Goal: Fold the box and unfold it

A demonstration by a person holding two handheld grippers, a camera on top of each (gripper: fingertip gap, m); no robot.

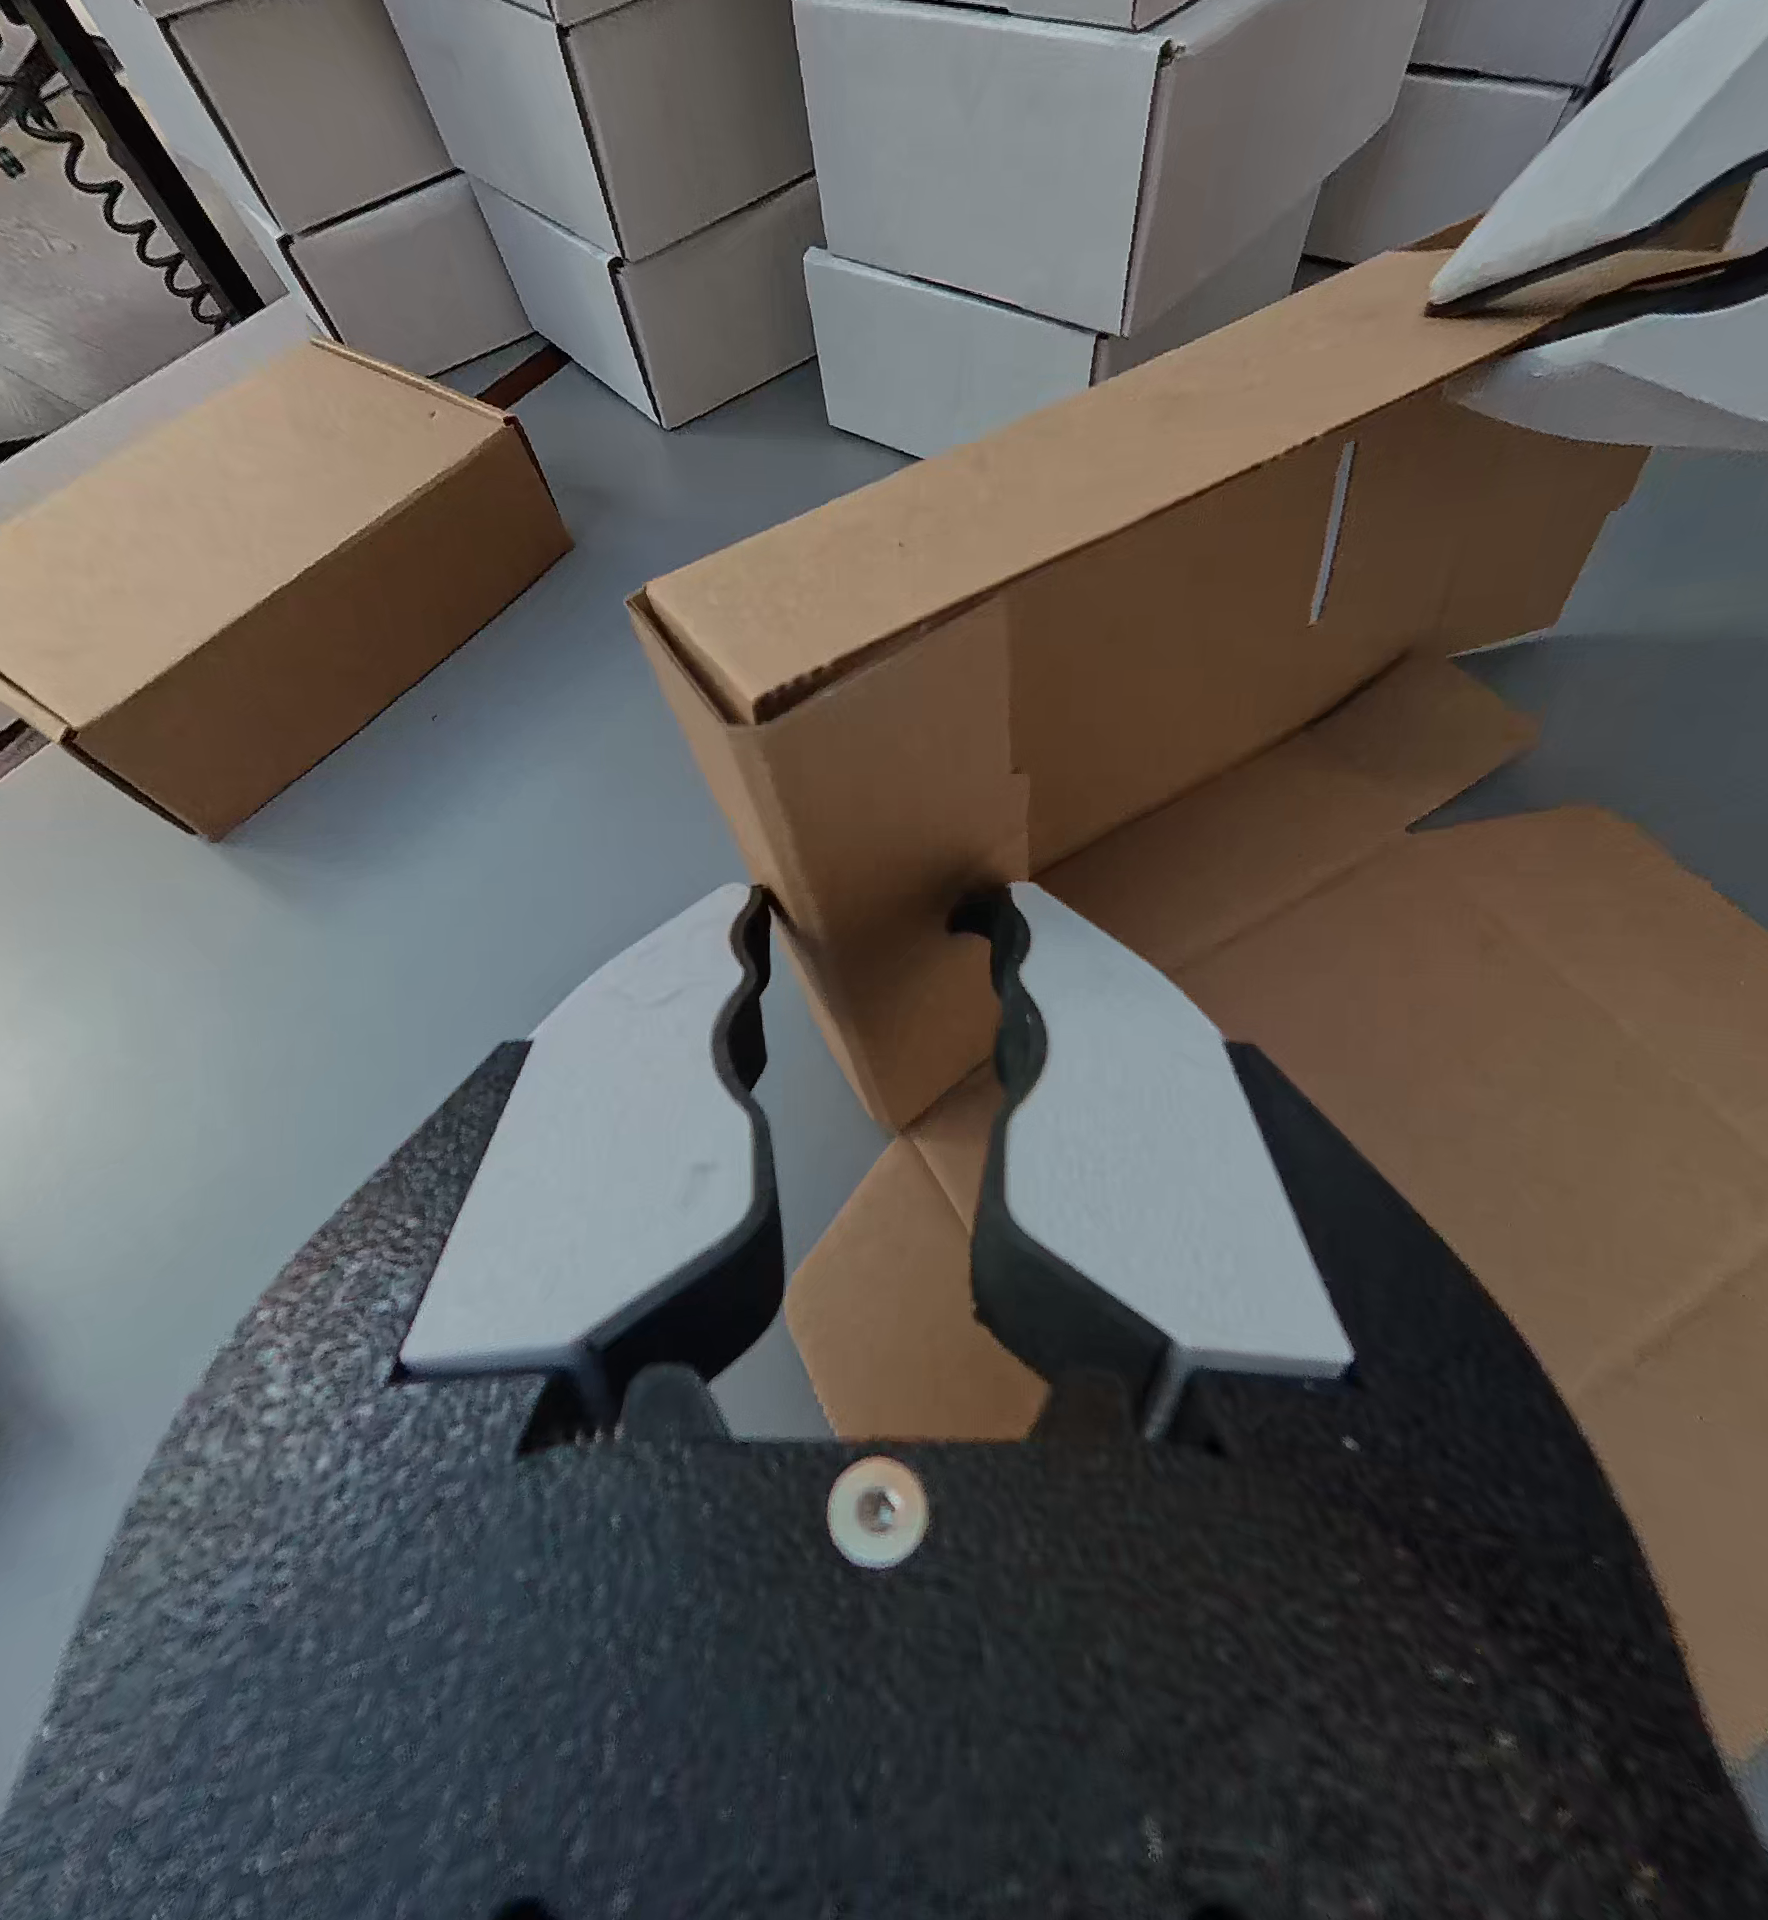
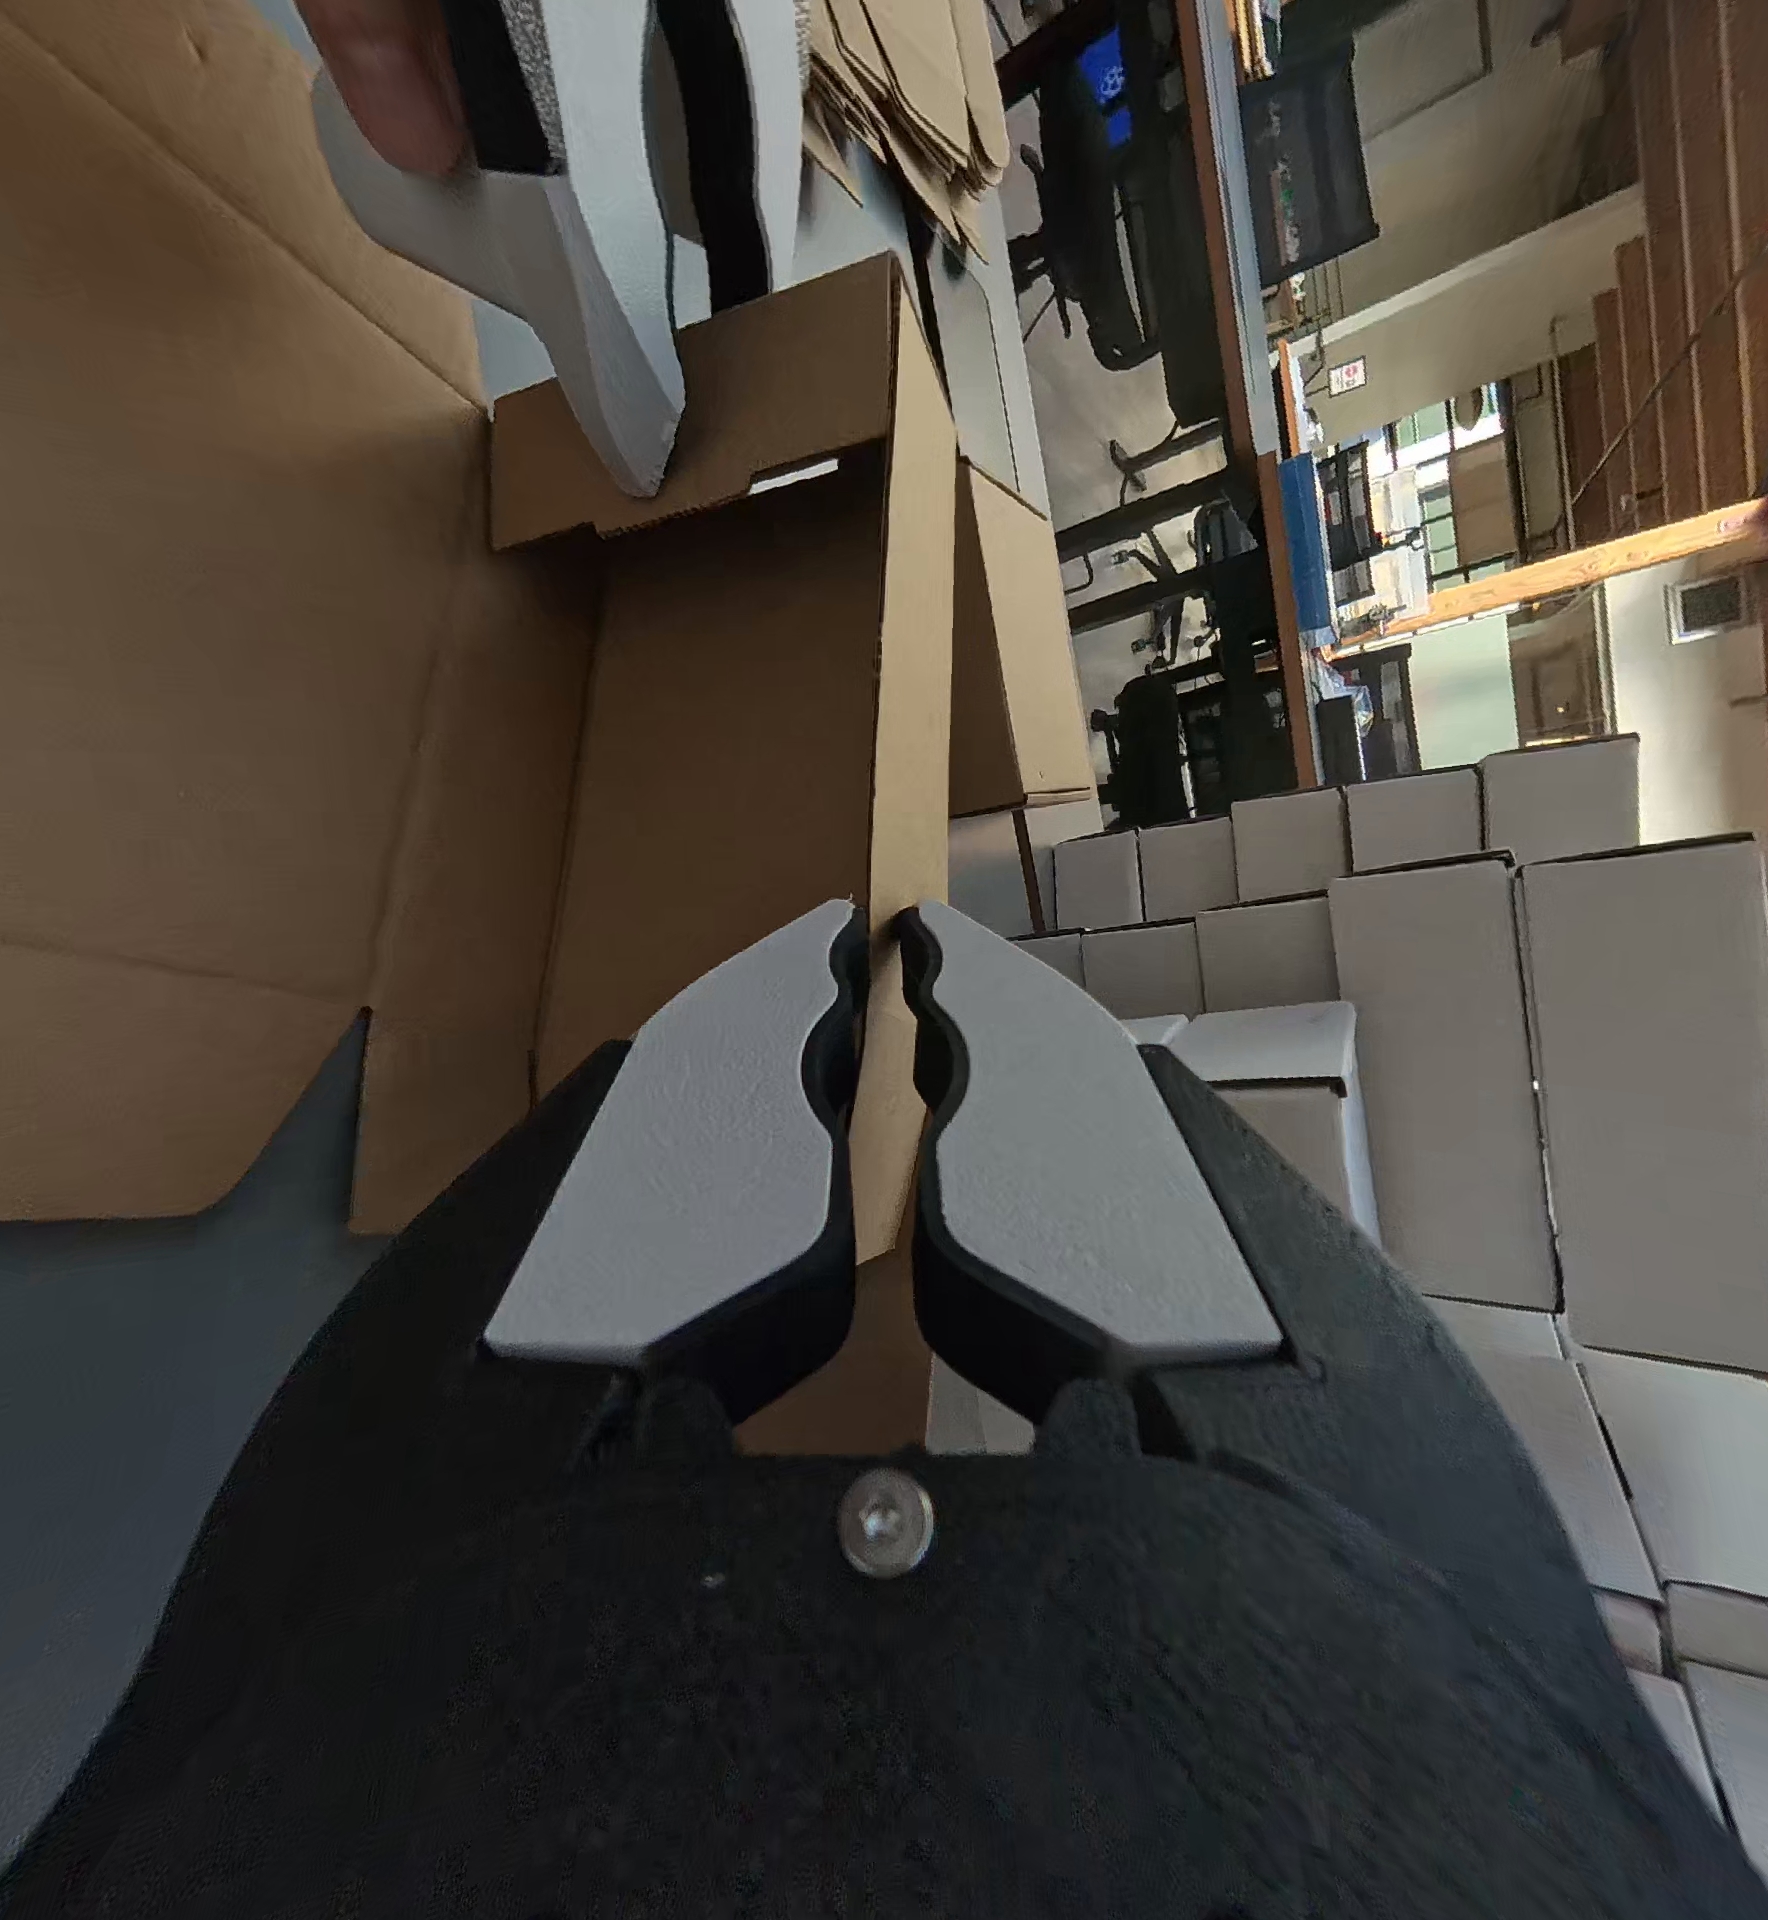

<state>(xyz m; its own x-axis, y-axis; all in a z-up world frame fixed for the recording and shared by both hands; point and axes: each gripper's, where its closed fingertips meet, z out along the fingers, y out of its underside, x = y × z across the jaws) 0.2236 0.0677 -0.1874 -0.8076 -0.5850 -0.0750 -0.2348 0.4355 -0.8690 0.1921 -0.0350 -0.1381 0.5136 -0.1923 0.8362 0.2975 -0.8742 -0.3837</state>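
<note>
**Observer:** What do the two grippers hold?

**Operator:** My right gripper [image 2: 882, 930] is clenched on the far end of the raised wall of the brown box [image 1: 1119, 582]; the cardboard edge runs straight between its pads. My left gripper [image 1: 880, 909] stands spread around the near lower corner of the same wall, its fingertips [image 1: 750, 914] on either side of the board. Whether they press it, I cannot tell.

**Observer:** Where does the box lie?

**Operator:** On the grey table [image 1: 184, 987]. One long wall is doubled over and upright; the remaining panels [image 1: 1431, 1091] lie flat to the right, unfolded. A finished brown box [image 1: 236, 603] sits well apart to the left, and stacked white boxes [image 1: 973, 208] stand behind.

**Observer:** How should this step be done well?

**Operator:** In my judgement, I hold the far end firm and level, so the doubled wall stays square to the base. I steady the near corner along its crease rather than across it. The slot [image 1: 1332, 530] in the wall should stay unobstructed; crushing the corrugation would weaken the fold.
</note>
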